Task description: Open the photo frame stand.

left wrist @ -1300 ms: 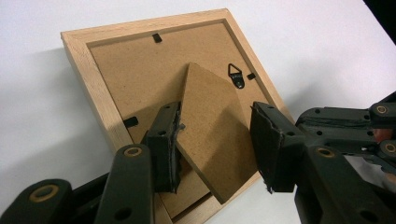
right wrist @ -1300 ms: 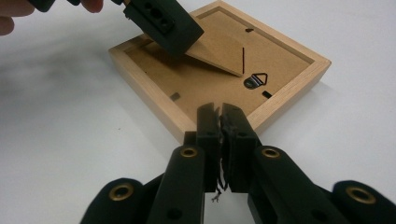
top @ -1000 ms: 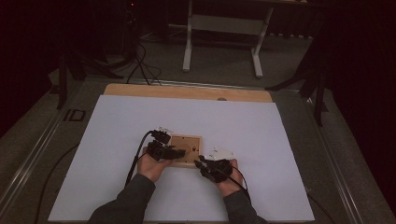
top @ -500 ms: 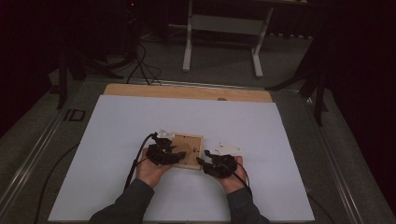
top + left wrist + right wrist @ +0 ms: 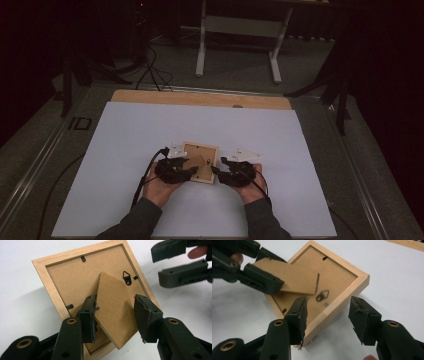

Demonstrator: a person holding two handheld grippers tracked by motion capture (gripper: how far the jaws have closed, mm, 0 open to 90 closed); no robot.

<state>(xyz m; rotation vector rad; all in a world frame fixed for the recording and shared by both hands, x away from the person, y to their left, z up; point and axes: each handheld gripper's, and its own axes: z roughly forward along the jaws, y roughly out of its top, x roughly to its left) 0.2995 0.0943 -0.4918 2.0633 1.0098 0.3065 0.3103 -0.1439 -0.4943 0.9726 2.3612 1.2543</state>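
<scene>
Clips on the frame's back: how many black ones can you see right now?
3 clips: one at the top edge of the frame, one at its left edge, one beside the hanger, in the left gripper view. A fourth may hide under the raised stand.

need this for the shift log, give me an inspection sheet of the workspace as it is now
surface: white sheet over a wooden table.
job's things: picture frame lying face down; its stand flap lifted.
clutter: nothing seen.
grippers: left gripper straddles the stand flap, grip unclear; right gripper open, jaws just been opening, frame's corner between them.
cables: black cable trailing from the left gripper.
surroundings: dark room, white stand legs beyond the table.
</scene>
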